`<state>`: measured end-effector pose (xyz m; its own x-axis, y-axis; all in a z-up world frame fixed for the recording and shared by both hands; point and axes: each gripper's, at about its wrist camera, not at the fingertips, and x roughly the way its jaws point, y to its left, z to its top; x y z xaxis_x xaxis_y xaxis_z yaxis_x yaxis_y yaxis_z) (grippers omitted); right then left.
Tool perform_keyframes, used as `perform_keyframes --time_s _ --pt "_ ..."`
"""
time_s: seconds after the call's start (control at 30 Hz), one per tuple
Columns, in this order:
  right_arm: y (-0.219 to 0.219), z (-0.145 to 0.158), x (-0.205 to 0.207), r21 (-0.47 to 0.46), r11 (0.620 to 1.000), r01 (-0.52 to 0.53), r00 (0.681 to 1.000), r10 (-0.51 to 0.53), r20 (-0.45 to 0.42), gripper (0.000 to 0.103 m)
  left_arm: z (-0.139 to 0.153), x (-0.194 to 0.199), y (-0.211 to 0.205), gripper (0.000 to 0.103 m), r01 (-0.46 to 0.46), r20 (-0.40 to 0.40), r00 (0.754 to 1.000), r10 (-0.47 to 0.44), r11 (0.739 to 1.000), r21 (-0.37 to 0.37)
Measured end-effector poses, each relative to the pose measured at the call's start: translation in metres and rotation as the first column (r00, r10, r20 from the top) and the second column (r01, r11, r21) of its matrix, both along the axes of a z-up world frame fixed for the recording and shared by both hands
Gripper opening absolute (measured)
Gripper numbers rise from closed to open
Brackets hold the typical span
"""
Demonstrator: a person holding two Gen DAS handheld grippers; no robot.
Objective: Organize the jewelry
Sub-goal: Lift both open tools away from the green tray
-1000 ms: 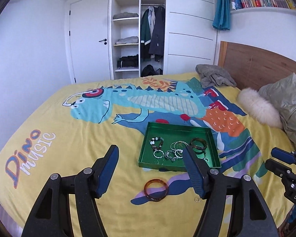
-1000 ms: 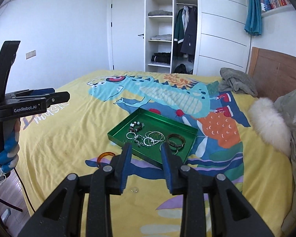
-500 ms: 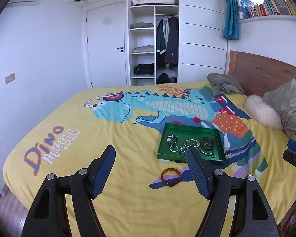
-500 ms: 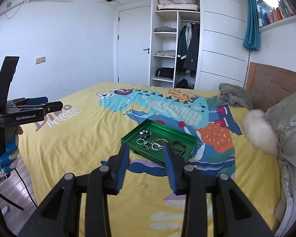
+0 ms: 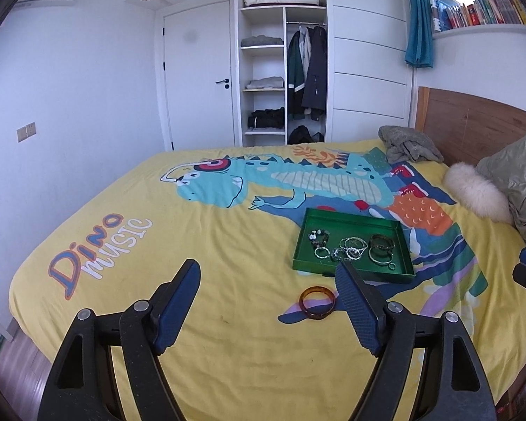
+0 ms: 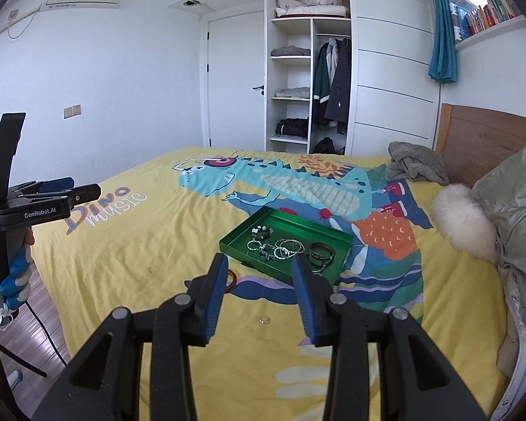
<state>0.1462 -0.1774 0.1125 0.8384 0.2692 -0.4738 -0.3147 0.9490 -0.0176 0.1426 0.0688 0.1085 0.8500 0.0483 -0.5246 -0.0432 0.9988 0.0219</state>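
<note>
A green tray (image 5: 354, 224) lies on the yellow dinosaur bedspread and holds a bead bracelet (image 5: 318, 236), silver bracelets (image 5: 350, 245) and dark bangles (image 5: 380, 244). An amber bangle (image 5: 317, 316) lies on the cover just in front of the tray. A small ring (image 6: 264, 320) lies nearer still. My left gripper (image 5: 267, 265) hovers short of the bangle, its jaws opening with nothing between them. My right gripper (image 6: 259, 256) hangs over the ring, short of the tray (image 6: 298, 226), its jaws opening and empty too. Its left finger half hides the amber bangle (image 6: 232, 279).
A grey garment (image 5: 410, 147), a white fluffy cushion (image 5: 477, 194) and a pale jacket (image 5: 515, 172) lie by the wooden headboard at the right. The bed's left edge drops to a wood floor (image 6: 35, 319). An open wardrobe (image 5: 280, 70) stands behind the bed.
Both grippers have drawn back from the tray, which now looks smaller and farther off. Both pairs of jaws stand a little wider. The jewelry has not moved.
</note>
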Motion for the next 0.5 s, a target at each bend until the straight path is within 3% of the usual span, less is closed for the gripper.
perform_keyframes --time_s 0.5 --pt "-0.001 -0.096 0.063 0.043 0.999 -0.009 0.985 0.016 -0.17 0.036 -0.092 0.063 0.002 0.078 0.007 -0.176 0.984 -0.013 0.999 -0.035"
